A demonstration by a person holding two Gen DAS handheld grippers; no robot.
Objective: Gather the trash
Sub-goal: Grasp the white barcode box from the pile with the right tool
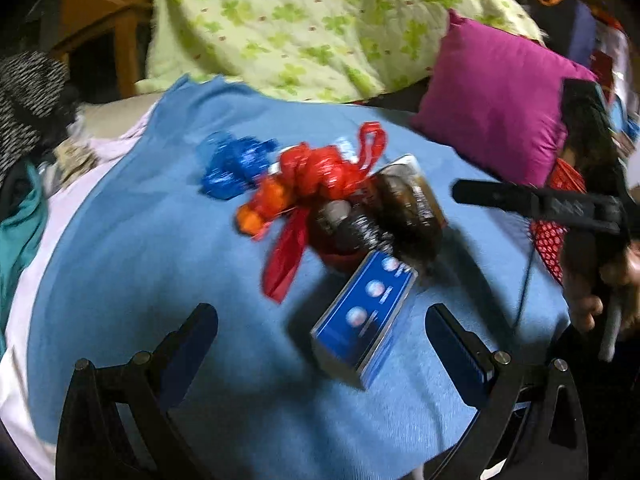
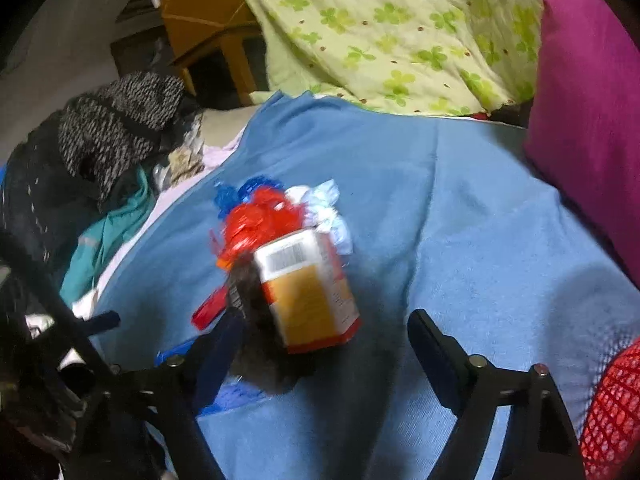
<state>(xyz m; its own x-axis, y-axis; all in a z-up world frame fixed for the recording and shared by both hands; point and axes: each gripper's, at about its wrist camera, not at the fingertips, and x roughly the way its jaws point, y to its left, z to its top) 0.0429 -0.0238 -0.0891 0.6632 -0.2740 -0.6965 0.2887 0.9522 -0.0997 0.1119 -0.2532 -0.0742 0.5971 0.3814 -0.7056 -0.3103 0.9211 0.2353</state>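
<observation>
I see the blue blanket [image 1: 140, 240] spread over the bed, with the trash pile [image 1: 332, 200] heaped near its middle: crumpled red and blue plastic bags, a dark wad, an orange carton [image 2: 312, 296]. Nearest lies a blue box [image 1: 364, 320], its long axis running away from my left gripper [image 1: 320, 340], directly ahead between spread fingers holding nothing. My right gripper [image 2: 324, 352], likewise spread and empty, faces the carton. Both look equally near.

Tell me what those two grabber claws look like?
Both the left gripper and right gripper are black plastic forks with two flat fingers, dark blue pads inside, and round silver bolts at the joints. A bare hand holds the right one.
</observation>
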